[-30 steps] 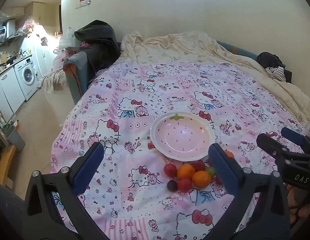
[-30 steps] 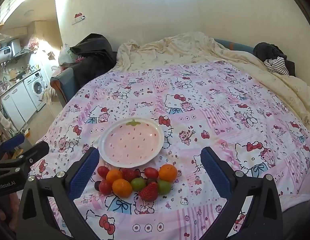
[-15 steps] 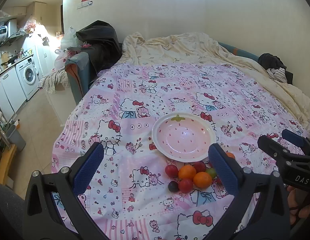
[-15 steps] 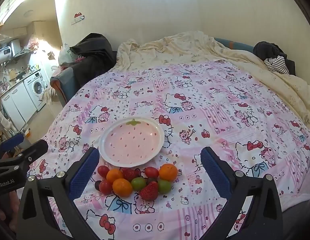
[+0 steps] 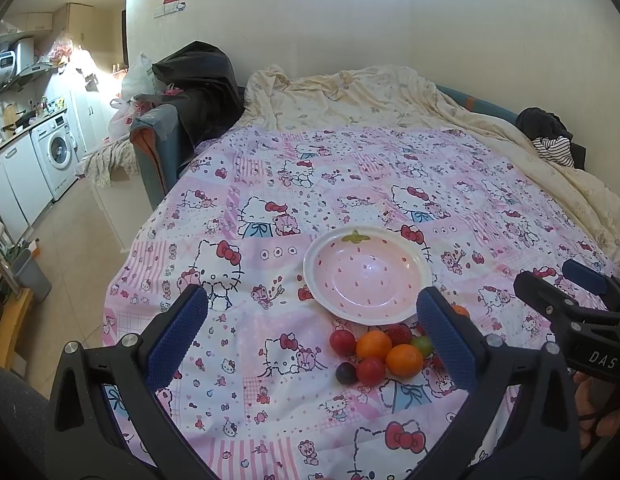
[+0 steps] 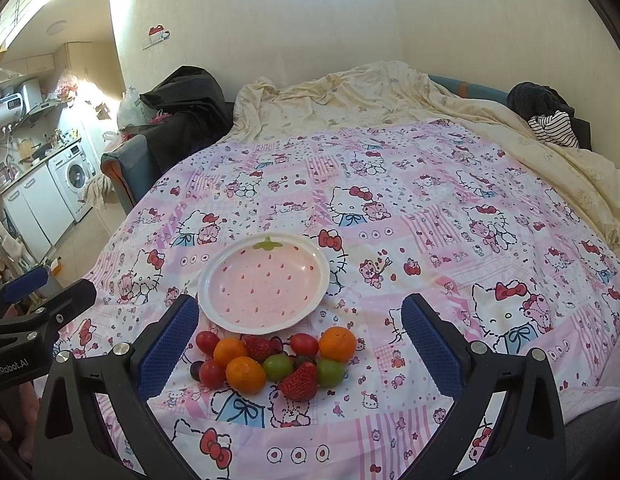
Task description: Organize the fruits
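Left wrist view first: the left gripper (image 5: 310, 330) has its fingers spread wide and nothing in them, hovering above the near edge of the bed (image 5: 350, 184). The pink strawberry plate (image 5: 368, 274) sits empty on the cartoon-cat blanket, and the fruit pile (image 5: 384, 354) is bunched right at its near rim, touching or almost touching. I can make out a couple of oranges (image 5: 404, 360), some red round ones, a dark grape and a green one half hidden behind the right finger. The other gripper pokes in from the right edge.

Right wrist view: the right gripper (image 6: 299, 338) is also wide open and holding nothing, and here the whole pile is in plain sight between its fingers. There are three oranges, a big strawberry (image 6: 299, 381) nearest the camera, two green grapes (image 6: 278, 366), a few cherry tomatoes (image 6: 304, 344) and a dark grape on the left. The plate is just past them.

My read: nothing is on the plate yet, so this is the very start, picking a first fruit. The strawberry or the orange on the right end look easiest, since they're on the outside of the pile. Next move would be lowering onto one, closing gently (soft bed, squishy fruit, round stuff rolls) and carrying it to the plate.
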